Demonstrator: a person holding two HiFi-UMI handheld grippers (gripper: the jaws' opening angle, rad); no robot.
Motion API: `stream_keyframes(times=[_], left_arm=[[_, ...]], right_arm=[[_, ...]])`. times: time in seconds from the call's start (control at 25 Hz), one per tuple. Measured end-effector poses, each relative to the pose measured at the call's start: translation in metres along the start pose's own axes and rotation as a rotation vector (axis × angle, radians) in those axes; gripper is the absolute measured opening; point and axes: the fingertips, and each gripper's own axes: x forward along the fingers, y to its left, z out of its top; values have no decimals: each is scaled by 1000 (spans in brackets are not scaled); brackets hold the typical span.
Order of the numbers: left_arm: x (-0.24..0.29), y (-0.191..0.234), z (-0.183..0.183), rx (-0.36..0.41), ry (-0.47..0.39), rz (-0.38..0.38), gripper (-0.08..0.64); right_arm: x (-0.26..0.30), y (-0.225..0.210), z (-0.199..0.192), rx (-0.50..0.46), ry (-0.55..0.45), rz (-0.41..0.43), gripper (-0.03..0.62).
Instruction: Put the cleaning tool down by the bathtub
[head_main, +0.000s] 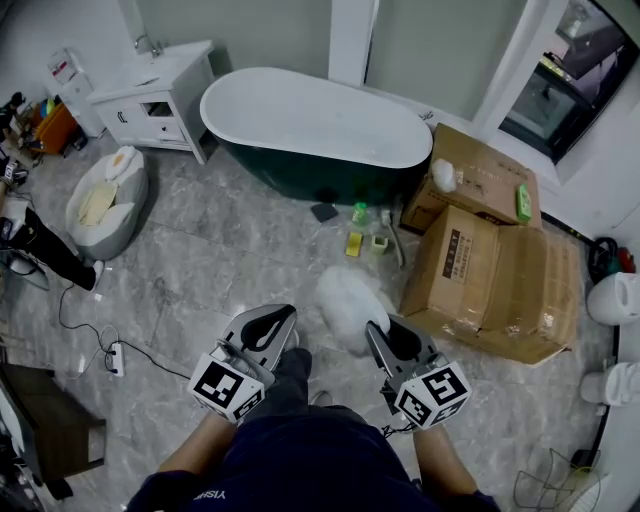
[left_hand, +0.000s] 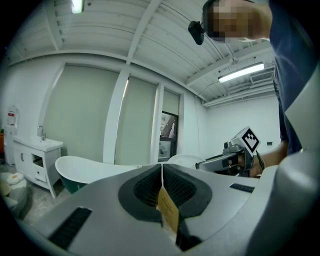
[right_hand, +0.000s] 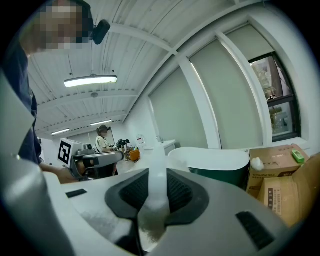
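1. Duster (head_main: 348, 305): its white fluffy head hangs out in front of the right claw (head_main: 386, 332), over the grey floor (head_main: 220, 260). It is near the corner of the boxes (head_main: 490, 270) and well short of the tub (head_main: 310, 120).
2. Right claw: clenched on the duster's pale handle (right_hand: 156, 180) (the shaft runs up between the dark pads). It points a little below level, toward the tub.
3. Left claw (head_main: 268, 320): jaws pressed together with nothing grasped (only a small tan tag (left_hand: 168, 212) shows at the seam). It is held alongside the right claw, apart from it.
4. Tub: white inside and dark green outside, standing along the far wall. A white vanity (head_main: 160, 95) is at its left and the boxes are at its right.
5. Floor beside the tub: a few small things lie there, among them a green bottle (head_main: 360, 212), a yellow block (head_main: 354, 243) and a dark pad (head_main: 323, 212).
6. Left side: a pale cushion (head_main: 105, 200) lies on the floor, and nearer the person there is a power strip (head_main: 116, 357) with its cable.
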Motion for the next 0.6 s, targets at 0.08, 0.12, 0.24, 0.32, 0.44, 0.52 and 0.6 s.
stream_keyframes(times=[0.08,0.12,0.24,0.32,0.44,0.52,0.6], left_arm=[[7,12,0,-3,1,0,34],[11,19,1,-5,2,-1,34],[22,39,2,-12,8,-6,34],[30,52,3,-16,15,-11,34],[41,75,4,-22,23,-18,34],[47,90,6,-25,25,-24,34],[53,106,9,-28,26,-31,34]], right_arm=[[12,-5,2,4,6,-1,86],[18,-7,4,6,9,-1,86],[39,-15,9,10,17,-5,86],[54,-20,14,9,21,-5,86],[77,-27,20,12,26,-13,86],[93,-31,25,13,29,-16,86],[108,-34,30,15,36,-20,86]])
